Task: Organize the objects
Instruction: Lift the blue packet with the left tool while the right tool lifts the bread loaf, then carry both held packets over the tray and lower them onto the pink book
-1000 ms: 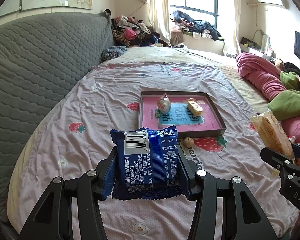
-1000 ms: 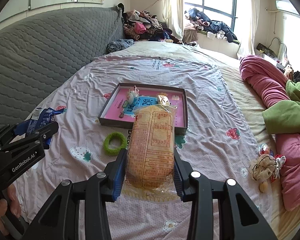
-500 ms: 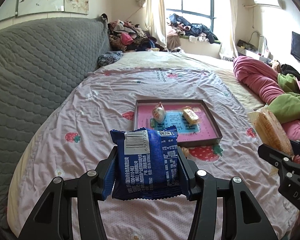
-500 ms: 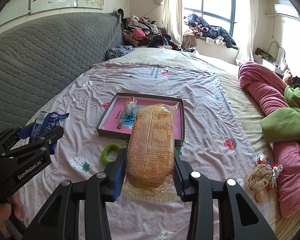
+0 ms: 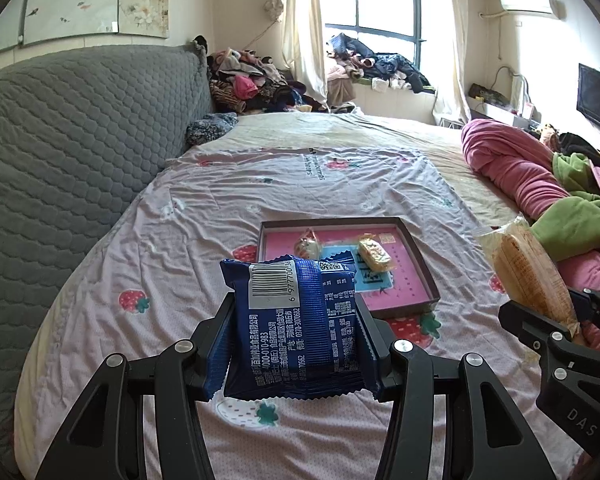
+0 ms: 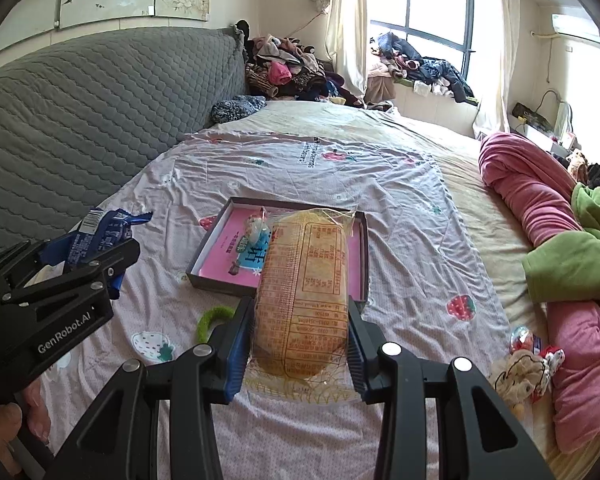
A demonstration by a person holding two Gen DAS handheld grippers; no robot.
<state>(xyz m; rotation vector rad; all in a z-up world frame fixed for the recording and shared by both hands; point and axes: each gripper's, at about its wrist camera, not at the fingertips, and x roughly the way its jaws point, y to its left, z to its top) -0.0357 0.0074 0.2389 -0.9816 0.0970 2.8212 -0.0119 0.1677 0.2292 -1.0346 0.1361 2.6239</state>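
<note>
My left gripper (image 5: 296,328) is shut on a blue snack packet (image 5: 296,320), held above the bed; the packet also shows in the right wrist view (image 6: 96,236). My right gripper (image 6: 300,328) is shut on a long clear-wrapped bread loaf (image 6: 304,288), which also shows in the left wrist view (image 5: 528,272). A dark shallow box with a pink floor (image 5: 416,248) lies ahead on the sheet, also in the right wrist view (image 6: 216,240). In it lie a small wrapped sweet (image 5: 308,242) and a yellow wrapped cake (image 5: 374,256).
A green ring (image 6: 212,318) lies on the strawberry sheet before the box. Small toys (image 6: 528,364) sit at the right by pink and green bedding (image 6: 540,200). A grey padded headboard (image 5: 60,152) runs along the left. Piled clothes (image 5: 252,84) lie at the far end.
Both grippers have drawn back and risen a little with their loads; the box looks farther away. The grips are unchanged.
</note>
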